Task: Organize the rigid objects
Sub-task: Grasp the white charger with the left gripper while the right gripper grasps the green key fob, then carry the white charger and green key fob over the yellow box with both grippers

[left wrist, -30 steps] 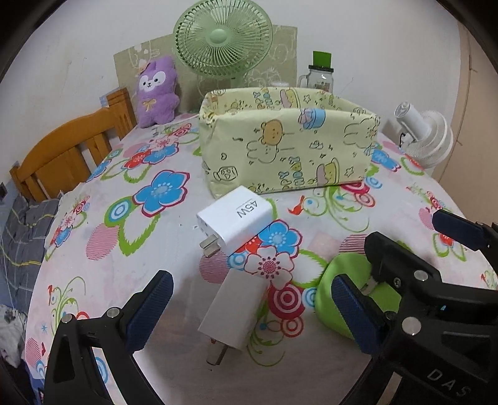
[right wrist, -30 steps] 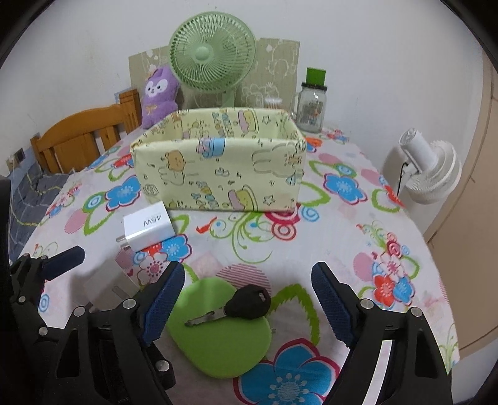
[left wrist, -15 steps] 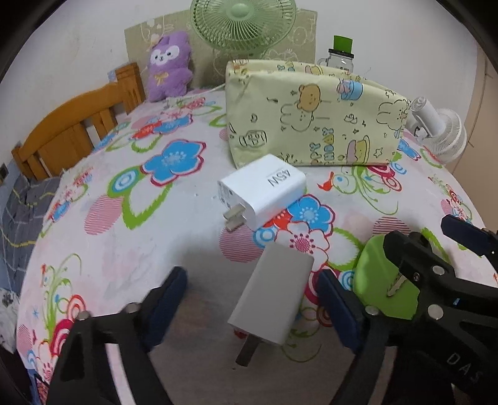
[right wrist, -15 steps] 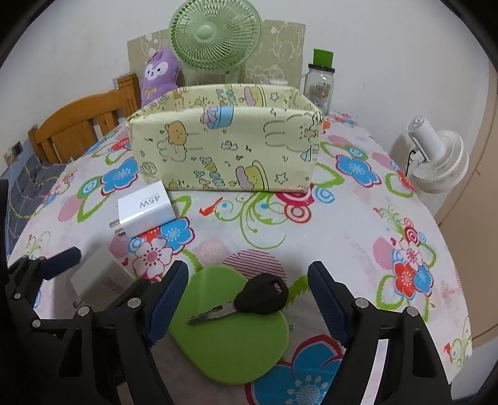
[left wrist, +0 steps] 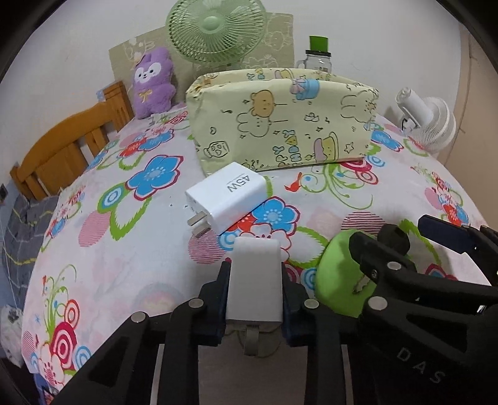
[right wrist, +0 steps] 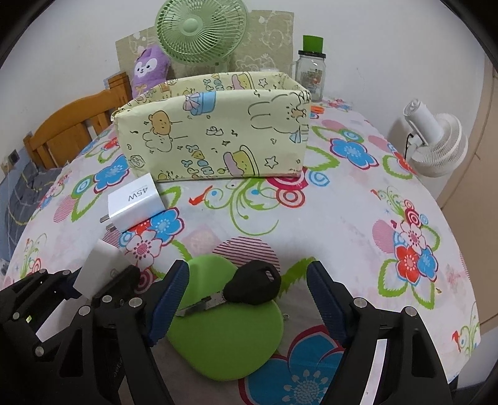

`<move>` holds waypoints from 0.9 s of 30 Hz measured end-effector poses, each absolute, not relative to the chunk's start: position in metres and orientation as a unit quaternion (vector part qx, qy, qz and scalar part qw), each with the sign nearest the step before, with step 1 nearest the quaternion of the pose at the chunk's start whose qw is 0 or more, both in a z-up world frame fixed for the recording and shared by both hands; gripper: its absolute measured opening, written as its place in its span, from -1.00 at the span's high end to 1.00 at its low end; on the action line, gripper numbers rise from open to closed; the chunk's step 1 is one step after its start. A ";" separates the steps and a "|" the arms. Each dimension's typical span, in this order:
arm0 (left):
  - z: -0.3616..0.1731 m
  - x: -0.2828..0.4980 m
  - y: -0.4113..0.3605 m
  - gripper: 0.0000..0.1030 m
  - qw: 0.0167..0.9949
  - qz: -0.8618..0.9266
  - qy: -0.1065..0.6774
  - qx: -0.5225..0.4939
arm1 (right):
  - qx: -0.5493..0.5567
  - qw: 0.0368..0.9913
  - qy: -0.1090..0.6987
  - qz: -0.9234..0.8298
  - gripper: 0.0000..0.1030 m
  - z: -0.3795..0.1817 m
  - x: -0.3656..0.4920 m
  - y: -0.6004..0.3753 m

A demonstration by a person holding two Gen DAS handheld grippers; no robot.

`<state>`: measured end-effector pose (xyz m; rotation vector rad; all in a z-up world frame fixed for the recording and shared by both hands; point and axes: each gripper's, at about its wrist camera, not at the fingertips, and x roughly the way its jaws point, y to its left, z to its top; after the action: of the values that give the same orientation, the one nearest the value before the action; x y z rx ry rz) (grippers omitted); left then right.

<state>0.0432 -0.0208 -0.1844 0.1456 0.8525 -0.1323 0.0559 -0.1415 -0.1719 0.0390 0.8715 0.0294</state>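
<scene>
The left gripper (left wrist: 253, 291) has its fingers pressed on both long sides of a plain white charger (left wrist: 254, 280), prongs pointing back toward the camera and the rounded end sticking out forward. The grip sits low on the body, so a straight lift with no twist looks the safest way to keep the smooth plastic from sliding out.

Just right of those fingers, the right gripper (right wrist: 246, 303) stands with fingers spread, closing slowly and touching nothing. Between them lies a black-headed key (right wrist: 249, 288) resting on a flat green pad (right wrist: 227, 324) on the counter (right wrist: 342, 218). The left finger overlaps the pad's left edge, and the blade tip points toward it. To take the key alone, that hand probably needs to centre on the black head and come down until the pads bracket it, not the soft-looking pad underneath; otherwise the two may lift together.

Ahead of the left fingers, a second charger marked 45W (left wrist: 228, 196) lies well clear of the held one, close to the foot of the yellow cartoon-print fabric box (right wrist: 214, 134). That open box, straight ahead of both pairs of fingers, is the likely place for these things, so the held charger should clear the near wall before release. Beyond it stand a green fan (right wrist: 200, 29), a purple plush toy (left wrist: 152, 82) and a glass jar (right wrist: 311, 73).
</scene>
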 end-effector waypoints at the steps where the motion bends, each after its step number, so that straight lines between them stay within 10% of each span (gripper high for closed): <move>1: -0.185 0.043 -0.022 0.49 0.906 -0.065 0.412 0.072 | 0.024 0.905 0.424 0.014 -0.54 -0.173 0.057 -0.143; 27: -0.184 0.042 -0.019 0.50 0.904 -0.077 0.415 0.062 | 0.047 0.898 0.438 0.027 0.23 -0.174 0.056 -0.129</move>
<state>0.0424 -0.0190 -0.1845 0.1282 0.8574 -0.1586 0.0565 -0.1291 -0.1735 0.0968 0.9062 0.0567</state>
